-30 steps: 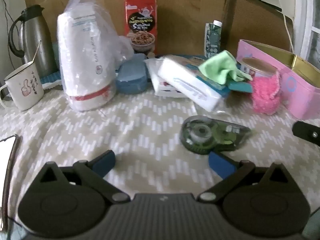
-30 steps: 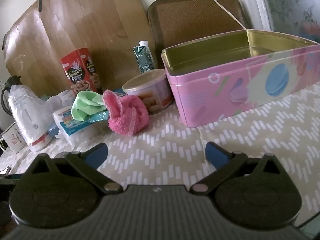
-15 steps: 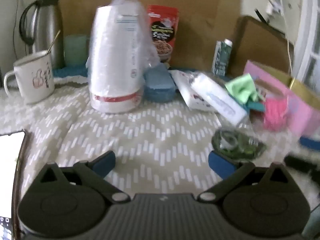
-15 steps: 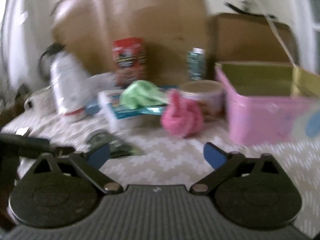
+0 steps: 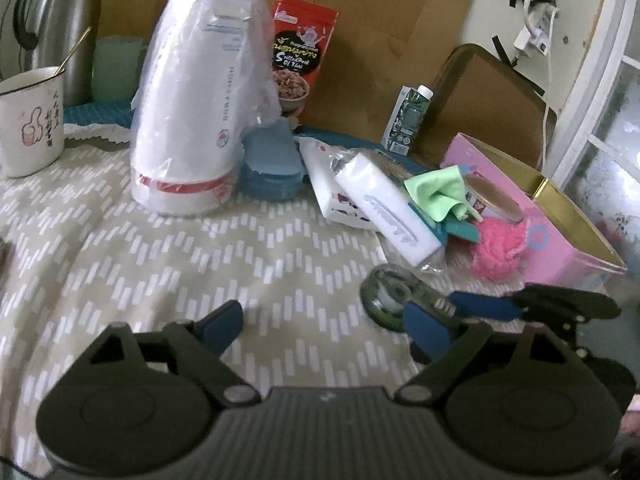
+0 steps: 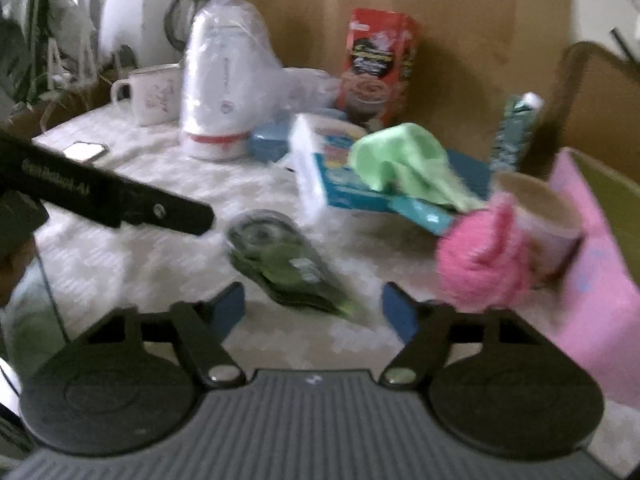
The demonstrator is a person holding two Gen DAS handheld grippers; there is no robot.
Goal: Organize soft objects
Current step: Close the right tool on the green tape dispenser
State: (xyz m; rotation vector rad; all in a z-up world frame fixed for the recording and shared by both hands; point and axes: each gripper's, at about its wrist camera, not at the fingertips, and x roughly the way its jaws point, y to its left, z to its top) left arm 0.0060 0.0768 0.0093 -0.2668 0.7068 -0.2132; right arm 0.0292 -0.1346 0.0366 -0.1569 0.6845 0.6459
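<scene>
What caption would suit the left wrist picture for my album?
Open left gripper over a patterned tablecloth, facing pink fluffy ball and green cloth.

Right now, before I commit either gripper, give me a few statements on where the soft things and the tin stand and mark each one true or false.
1. The right gripper is open and holds nothing. True.
2. The pink fluffy ball lies inside the pink tin. False: it sits on the tablecloth beside the tin's outer wall.
3. The green cloth rests on top of the packages, not on the tablecloth. True.
4. The pink tin is shut with a lid. False: it is open, its gold inside showing.
5. The left gripper is clamped on the green tape dispenser. False: it is open, and the dispenser lies free on the tablecloth.
</scene>
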